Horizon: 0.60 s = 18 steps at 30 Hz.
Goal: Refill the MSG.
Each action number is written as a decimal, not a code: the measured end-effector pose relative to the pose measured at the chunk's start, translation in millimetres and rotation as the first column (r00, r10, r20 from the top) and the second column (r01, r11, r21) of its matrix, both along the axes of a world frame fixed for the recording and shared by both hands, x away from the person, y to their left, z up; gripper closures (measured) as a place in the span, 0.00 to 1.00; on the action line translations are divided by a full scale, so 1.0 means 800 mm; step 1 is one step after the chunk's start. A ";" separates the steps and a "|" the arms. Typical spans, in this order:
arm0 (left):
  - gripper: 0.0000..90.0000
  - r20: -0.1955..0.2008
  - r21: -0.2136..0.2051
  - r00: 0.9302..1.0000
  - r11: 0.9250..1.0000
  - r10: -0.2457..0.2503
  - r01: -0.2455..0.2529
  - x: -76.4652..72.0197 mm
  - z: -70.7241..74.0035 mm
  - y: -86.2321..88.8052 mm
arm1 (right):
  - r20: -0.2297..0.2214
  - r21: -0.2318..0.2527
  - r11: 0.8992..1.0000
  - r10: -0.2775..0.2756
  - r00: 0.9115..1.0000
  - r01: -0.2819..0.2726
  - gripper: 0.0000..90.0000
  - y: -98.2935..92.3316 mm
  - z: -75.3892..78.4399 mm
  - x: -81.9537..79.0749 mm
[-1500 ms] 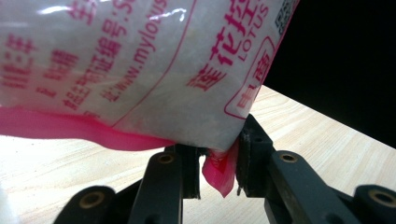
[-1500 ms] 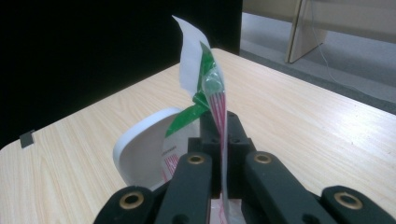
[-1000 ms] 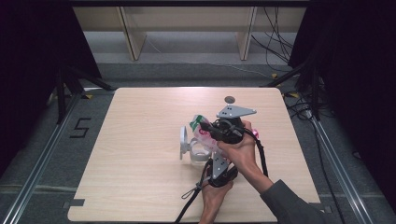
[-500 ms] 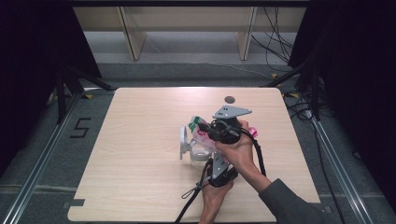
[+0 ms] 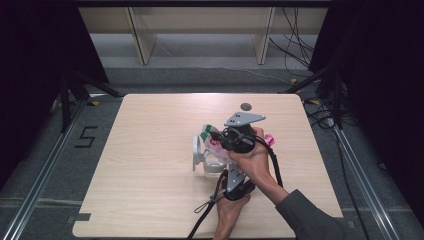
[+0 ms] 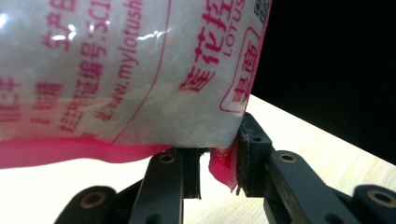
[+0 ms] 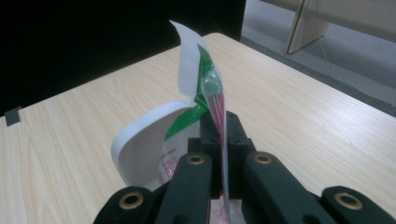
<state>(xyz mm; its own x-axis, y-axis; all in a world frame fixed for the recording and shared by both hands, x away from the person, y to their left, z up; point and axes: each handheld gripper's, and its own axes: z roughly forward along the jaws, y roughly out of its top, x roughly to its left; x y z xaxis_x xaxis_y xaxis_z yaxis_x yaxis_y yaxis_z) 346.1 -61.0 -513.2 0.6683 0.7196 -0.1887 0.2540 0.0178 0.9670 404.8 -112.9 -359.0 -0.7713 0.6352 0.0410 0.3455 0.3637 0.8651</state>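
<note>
A clear bag of white grains (image 5: 214, 146) with pink and green print is held between both grippers over the middle of the table. My left gripper (image 5: 223, 169) comes from the near side. It is shut on the bag's pink bottom seam (image 6: 222, 168), and the bag (image 6: 140, 70) rises right above its jaws (image 6: 218, 163). My right gripper (image 5: 216, 134), with the grey plate on top, is shut on the bag's thin green and pink top edge (image 7: 212, 93), which stands up between its jaws (image 7: 223, 135). A white bowl (image 5: 196, 150) stands on its edge against the bag's far left side (image 7: 140, 144).
A small dark round spot (image 5: 245, 106) lies on the wooden table (image 5: 150, 190) beyond the grippers. Black cables (image 5: 274, 165) trail from both grippers toward the near edge. Wooden shelf legs (image 5: 142, 42) stand on the floor beyond the table.
The right gripper has drifted a little to the left with the bag's top edge in it. The left gripper and the bowl stay put.
</note>
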 end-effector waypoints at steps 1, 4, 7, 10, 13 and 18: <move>0.81 0.000 0.000 1.000 1.000 0.000 0.000 0.000 0.000 0.000 | 0.000 0.000 1.000 0.000 1.000 0.000 1.00 0.000 0.000 0.000; 0.81 0.005 0.007 1.000 1.000 -0.002 0.002 -0.001 0.000 0.000 | 0.012 0.003 1.000 -0.007 1.000 0.007 1.00 0.002 -0.001 0.000; 0.81 0.002 0.004 1.000 1.000 -0.004 0.004 -0.001 0.001 0.000 | 0.002 -0.005 1.000 0.002 1.000 -0.002 1.00 0.000 0.000 0.000; 0.82 0.006 0.008 1.000 1.000 -0.005 0.005 -0.001 0.000 0.000 | 0.001 -0.008 1.000 0.001 1.000 0.000 1.00 0.000 0.000 0.001; 0.82 0.003 0.009 1.000 1.000 -0.005 0.005 -0.001 0.001 0.000 | 0.014 0.001 1.000 -0.001 1.000 0.001 1.00 -0.001 -0.001 0.003; 0.82 0.006 0.008 1.000 1.000 -0.006 0.006 -0.001 0.000 0.000 | -0.001 0.008 1.000 0.006 1.000 -0.006 1.00 -0.001 -0.001 0.002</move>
<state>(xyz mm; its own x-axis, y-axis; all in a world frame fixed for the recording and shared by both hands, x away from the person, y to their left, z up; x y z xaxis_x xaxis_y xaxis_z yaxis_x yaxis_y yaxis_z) 345.3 -60.9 -512.8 0.6739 0.7168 -0.1791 0.2482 0.0086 0.9687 406.7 -113.6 -359.7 -0.7753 0.6298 0.0473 0.3444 0.3588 0.8676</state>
